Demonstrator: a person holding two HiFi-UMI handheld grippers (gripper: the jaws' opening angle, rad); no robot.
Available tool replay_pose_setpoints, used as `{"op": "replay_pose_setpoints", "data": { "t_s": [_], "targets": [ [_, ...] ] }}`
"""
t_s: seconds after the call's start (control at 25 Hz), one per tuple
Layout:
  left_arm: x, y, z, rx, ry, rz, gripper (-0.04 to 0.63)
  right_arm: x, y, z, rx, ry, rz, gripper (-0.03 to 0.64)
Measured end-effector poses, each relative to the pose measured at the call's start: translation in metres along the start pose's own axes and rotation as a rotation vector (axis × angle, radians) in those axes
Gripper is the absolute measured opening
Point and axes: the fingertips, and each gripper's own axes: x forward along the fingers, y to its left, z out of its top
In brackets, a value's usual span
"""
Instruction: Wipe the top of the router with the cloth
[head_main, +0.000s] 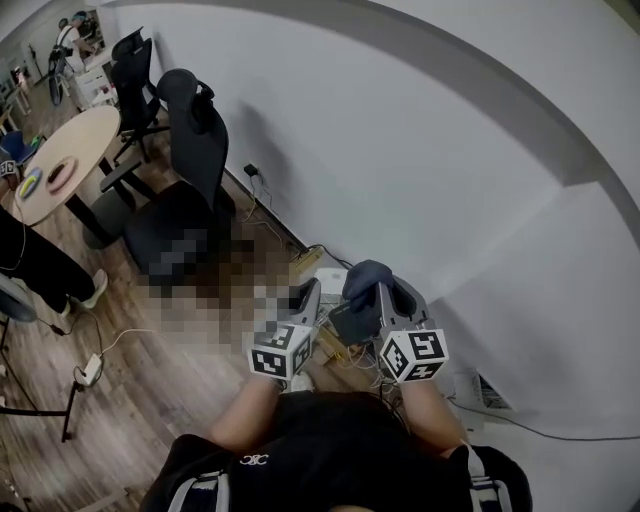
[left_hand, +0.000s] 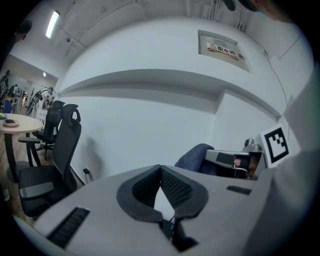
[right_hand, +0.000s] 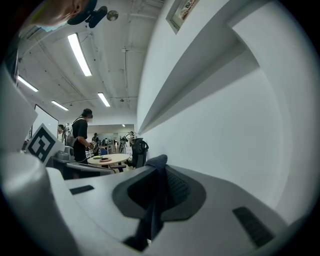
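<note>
A dark blue cloth (head_main: 365, 278) is pinched between the pads of my right gripper (head_main: 385, 300), which I hold raised in front of my chest. In the right gripper view the cloth (right_hand: 156, 192) hangs in a narrow fold between the shut jaws of the right gripper (right_hand: 159, 170). My left gripper (head_main: 306, 300) is just left of it, raised the same way. Its jaws (left_hand: 160, 170) meet at the tips with nothing between them. From the left gripper view the cloth (left_hand: 192, 159) and the right gripper show at the right. I cannot pick out the router for certain.
A tangle of cables and a power strip (head_main: 305, 262) lies on the wooden floor by the white wall (head_main: 430, 150), below the grippers. Black office chairs (head_main: 185, 195) and a round table (head_main: 65, 160) stand to the left. A person's legs (head_main: 40, 270) are at the far left.
</note>
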Motion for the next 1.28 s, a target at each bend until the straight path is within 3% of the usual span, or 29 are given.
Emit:
{"op": "replay_pose_setpoints", "data": {
  "t_s": [0.36,0.84,1.28],
  "targets": [
    [0.017,0.013,-0.014,-0.016,0.038,0.031,0.002,0.02,-0.02,-0.015,0.007,0.042,0.006,0.006],
    [0.057,0.006,-0.024,-0.039,0.071,0.127,0.0,0.048,-0.058,-0.038,0.034,0.13,0.117,0.006],
    [0.067,0.033,-0.097,-0.129,0.15,0.282,0.0,0.084,-0.067,-0.119,0.037,0.339,0.225,0.006]
  ]
}}
